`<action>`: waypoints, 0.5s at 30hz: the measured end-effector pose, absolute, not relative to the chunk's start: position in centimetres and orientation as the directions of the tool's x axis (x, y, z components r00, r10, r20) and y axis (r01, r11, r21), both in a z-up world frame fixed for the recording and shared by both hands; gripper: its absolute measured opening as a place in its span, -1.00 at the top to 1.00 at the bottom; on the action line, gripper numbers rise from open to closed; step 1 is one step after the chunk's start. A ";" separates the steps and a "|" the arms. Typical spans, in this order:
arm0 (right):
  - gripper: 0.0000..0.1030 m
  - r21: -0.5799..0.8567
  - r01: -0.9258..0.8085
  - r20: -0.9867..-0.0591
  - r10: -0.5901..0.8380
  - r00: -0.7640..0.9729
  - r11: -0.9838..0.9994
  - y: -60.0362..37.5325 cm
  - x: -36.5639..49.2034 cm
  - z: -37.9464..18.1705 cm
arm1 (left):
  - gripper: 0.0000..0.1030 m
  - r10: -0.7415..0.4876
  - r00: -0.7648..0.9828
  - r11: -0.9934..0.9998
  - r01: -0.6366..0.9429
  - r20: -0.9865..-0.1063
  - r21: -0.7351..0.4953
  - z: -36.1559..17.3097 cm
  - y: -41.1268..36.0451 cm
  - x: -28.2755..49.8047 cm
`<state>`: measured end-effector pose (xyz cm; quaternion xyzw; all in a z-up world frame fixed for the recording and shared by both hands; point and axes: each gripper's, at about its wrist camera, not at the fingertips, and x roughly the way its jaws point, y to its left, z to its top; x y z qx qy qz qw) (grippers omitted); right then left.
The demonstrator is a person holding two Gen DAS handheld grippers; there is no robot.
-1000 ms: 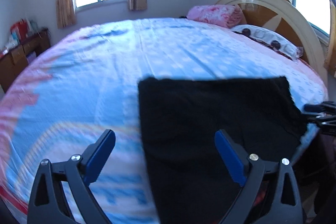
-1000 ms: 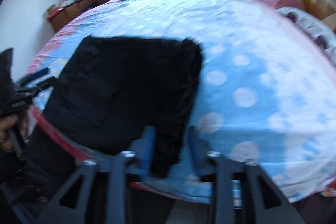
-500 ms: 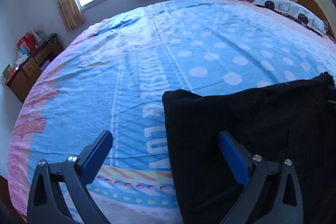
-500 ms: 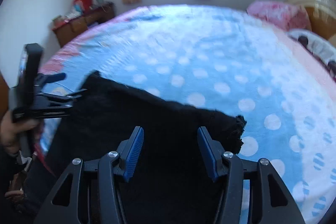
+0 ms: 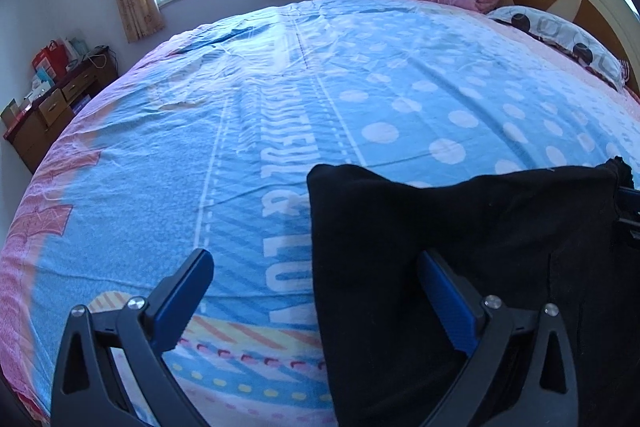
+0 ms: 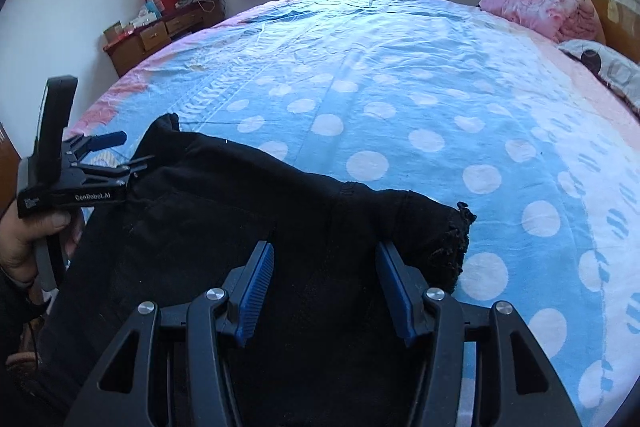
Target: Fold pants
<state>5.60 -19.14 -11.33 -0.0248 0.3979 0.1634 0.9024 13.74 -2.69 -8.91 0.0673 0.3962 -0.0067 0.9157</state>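
While both grippers hang over the near edge of the bed point(image 5: 168, 187), neither has hold of anything. The right gripper point(image 6: 326, 283) stands about half open; its jaws have just been opening, and though the black pants point(image 6: 240, 227) lie under and between its blue pads, the pads do not press on the cloth. The left gripper point(image 5: 316, 299) is spread wide, one finger over the bare sheet, the other over the pants, with the cloth's left edge running up between them.

The pants lie already doubled into a broad dark slab at the bed's near edge, long axis running side to side, parallel to that edge. The frayed hem end lies just right of the right gripper; the opposite end lies at the left gripper, which the person's hand point(image 6: 28, 247) holds there. Each gripper therefore is nearest its own end, so I judge the next fold would bring one end over toward the other.

Readable writing: "GenRobot.AI" on the left gripper's body, and large pale letters on the sheet, seemingly "& LOV".
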 end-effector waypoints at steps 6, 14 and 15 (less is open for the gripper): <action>-0.09 -0.030 -0.294 -0.705 0.188 0.684 0.955 -18.4 2.2 -9.2 | -1.00 0.037 0.706 0.991 0.067 -0.708 0.119 -7.6 -3.2 11.4; -0.13 -0.039 -0.419 -0.755 0.248 0.607 0.907 -16.6 -4.5 -10.9 | -1.00 -0.061 0.692 0.985 0.160 -0.720 0.070 -7.5 -5.5 6.0; -0.13 -0.057 -0.422 -0.767 0.231 0.599 0.905 -16.5 -4.8 -11.7 | -1.00 -0.073 0.684 0.983 0.173 -0.726 0.064 -8.0 -5.9 5.4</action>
